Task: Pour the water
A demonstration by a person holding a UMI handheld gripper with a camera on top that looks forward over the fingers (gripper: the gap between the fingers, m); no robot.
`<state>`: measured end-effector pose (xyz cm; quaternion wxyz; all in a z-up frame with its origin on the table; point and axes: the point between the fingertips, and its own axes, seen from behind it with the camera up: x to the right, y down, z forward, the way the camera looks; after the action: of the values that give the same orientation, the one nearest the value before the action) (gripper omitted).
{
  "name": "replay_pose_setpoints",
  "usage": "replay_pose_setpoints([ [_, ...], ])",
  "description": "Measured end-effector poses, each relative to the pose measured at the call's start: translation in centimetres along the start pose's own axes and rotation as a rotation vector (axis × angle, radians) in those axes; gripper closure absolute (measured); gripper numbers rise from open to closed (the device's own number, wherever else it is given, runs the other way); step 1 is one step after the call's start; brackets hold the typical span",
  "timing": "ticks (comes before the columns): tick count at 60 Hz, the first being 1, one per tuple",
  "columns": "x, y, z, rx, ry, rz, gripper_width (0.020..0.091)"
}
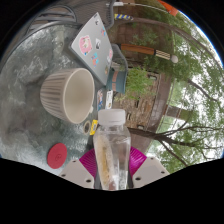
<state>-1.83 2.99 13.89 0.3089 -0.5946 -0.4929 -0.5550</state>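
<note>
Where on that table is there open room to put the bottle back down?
The gripper is shut on the bottle. Bare glass table lies beyond the cup, and between cup and red cap. It is crowded around the card and glass.

Table (28, 72): grey, mottled top; it runs tilted across your view, away beyond the fingers.
Cup (68, 95): beige and ribbed, standing on the table with its mouth facing you.
Cap (58, 155): red and round, flat on the table near the cup.
Box (90, 42): pale with pink print, beyond the cup.
Glass (117, 72): something clear just beside the box, perhaps a glass.
Bottle (112, 150): clamped in your gripper (112, 168); you can't tell whether its base touches the table.
</note>
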Motion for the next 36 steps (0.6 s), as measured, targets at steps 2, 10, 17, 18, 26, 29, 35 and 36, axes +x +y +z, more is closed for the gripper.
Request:
replay_pose_setpoints([
  [2, 0.5, -0.3, 0.3, -0.009, 0.024, -0.096, 0.0723],
  [10, 3.5, -1.3, -0.2, -0.004, 0.081, -0.414, 0.0722],
  [17, 2.8, -0.4, -1.1, -0.031, 0.077, -0.550, 0.0721],
  [18, 3.1, -1.1, -0.7, -0.018, 0.053, -0.582, 0.0721],
  [26, 1.6, -1.1, -1.8, 0.021, 0.026, -0.622, 0.0721],
  [29, 1.4, -0.9, -1.6, 0.024, 0.020, -0.596, 0.0721],
  [35, 1.1, -0.1, -1.4, 0.019, 0.046, -0.461, 0.0720],
  [36, 1.1, 0.3, -1.4, 0.018, 0.043, -0.433, 0.0721],
])
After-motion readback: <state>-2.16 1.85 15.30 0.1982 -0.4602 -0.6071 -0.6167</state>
